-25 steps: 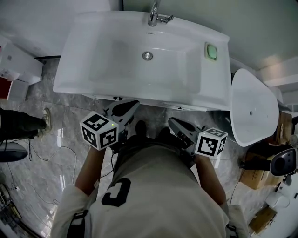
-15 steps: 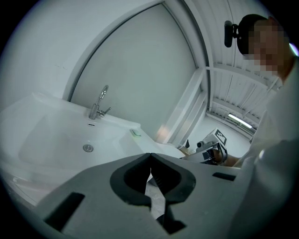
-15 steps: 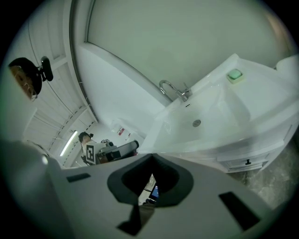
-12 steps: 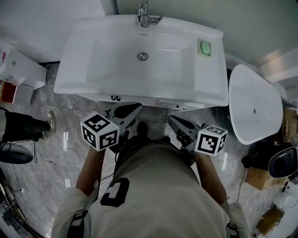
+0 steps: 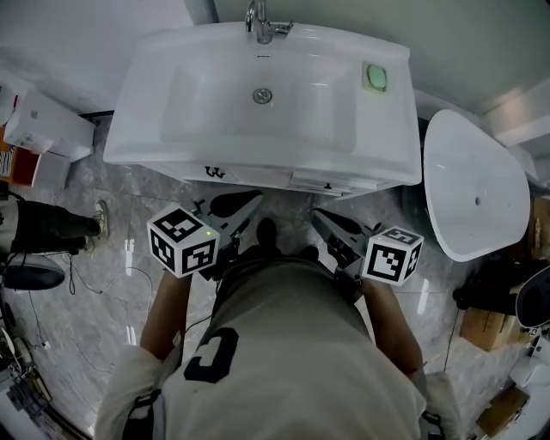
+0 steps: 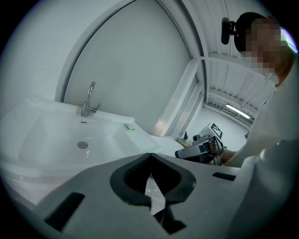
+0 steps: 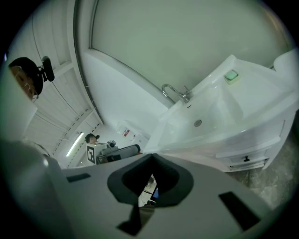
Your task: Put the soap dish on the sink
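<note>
The soap dish (image 5: 374, 76), small and green with a pale rim, rests on the right rear corner of the white sink (image 5: 137, 120), near the faucet (image 5: 260, 21). It also shows in the left gripper view as the dish (image 6: 129, 126) and in the right gripper view as the dish (image 7: 231, 75). Both grippers hang in front of the sink's front edge, well short of the dish. My left gripper (image 5: 252, 198) is shut and empty, its tips (image 6: 150, 156) meeting. My right gripper (image 5: 317, 216) is shut too, nothing between its jaws (image 7: 150, 158).
A second white basin (image 5: 473, 189) stands to the sink's right. White boxes (image 5: 43, 125) sit at the left, with a bystander's leg and shoe (image 5: 51, 228) below them. Cables lie on the marble floor (image 5: 103, 292); cardboard boxes (image 5: 485, 326) are at the lower right.
The sink and soap dish have slid toward the top of the head view as I back away. Both grippers stay shut and hold about the same places in the picture.
</note>
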Available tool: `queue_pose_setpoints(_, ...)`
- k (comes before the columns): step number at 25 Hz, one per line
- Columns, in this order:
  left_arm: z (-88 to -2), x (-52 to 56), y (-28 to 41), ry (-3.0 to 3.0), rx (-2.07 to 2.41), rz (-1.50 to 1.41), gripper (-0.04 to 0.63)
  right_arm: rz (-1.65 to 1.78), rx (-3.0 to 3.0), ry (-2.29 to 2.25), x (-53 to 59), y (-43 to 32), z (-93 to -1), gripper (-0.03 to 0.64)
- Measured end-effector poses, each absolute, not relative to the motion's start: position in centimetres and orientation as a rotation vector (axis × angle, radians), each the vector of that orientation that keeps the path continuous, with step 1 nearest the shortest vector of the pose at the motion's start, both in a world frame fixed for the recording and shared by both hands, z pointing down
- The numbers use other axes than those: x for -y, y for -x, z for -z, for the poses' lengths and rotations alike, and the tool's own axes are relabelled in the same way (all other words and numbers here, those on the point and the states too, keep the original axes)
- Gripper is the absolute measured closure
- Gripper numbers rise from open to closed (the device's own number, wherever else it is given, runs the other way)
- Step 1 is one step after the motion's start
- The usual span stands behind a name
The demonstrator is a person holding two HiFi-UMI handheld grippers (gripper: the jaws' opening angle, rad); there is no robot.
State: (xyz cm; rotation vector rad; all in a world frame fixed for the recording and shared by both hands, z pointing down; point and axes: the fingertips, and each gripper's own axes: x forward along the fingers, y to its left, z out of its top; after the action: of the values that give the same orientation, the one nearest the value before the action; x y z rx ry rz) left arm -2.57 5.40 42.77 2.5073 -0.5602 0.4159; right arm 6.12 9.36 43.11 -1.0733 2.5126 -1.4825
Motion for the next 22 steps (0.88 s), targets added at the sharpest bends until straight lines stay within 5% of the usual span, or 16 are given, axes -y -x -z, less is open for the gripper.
queue_pose_setpoints(22, -43.9, -2.3, 7.1, -2.450, 0.685, -0.393, 0.575, 1.497, -2.642, 1.028, -6.3, -3.3, -43.3, 0.607)
